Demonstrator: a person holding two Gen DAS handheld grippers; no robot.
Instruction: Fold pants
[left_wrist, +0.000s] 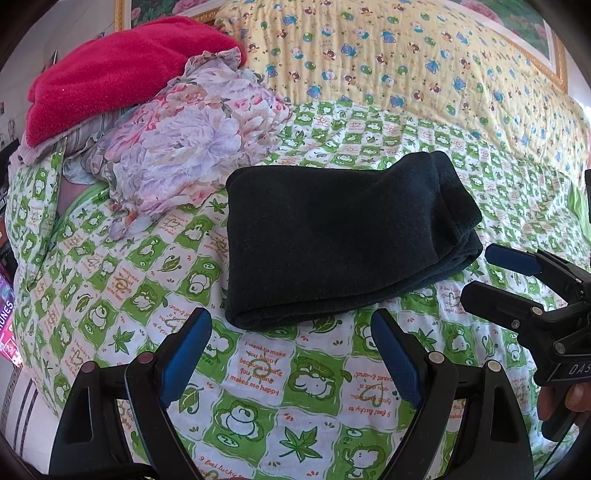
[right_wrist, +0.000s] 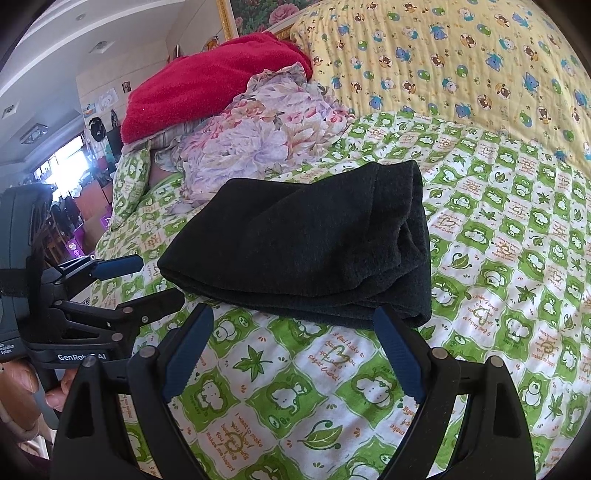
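The dark pants (left_wrist: 332, 236) lie folded in a thick rectangular bundle on the green-and-white patterned bedspread (left_wrist: 258, 387); they also show in the right wrist view (right_wrist: 306, 251). My left gripper (left_wrist: 291, 332) is open and empty, just in front of the bundle's near edge. My right gripper (right_wrist: 293, 328) is open and empty, its fingertips at the bundle's near edge. The right gripper shows in the left wrist view (left_wrist: 491, 273) beside the bundle's right end. The left gripper shows in the right wrist view (right_wrist: 155, 280) at the bundle's left.
A pile of floral fabric (left_wrist: 177, 147) and a red fleece (left_wrist: 122, 70) sits at the back left of the bed. A yellow bear-print quilt (left_wrist: 406, 55) covers the far side. The bed's left edge (right_wrist: 110, 229) drops to a cluttered room.
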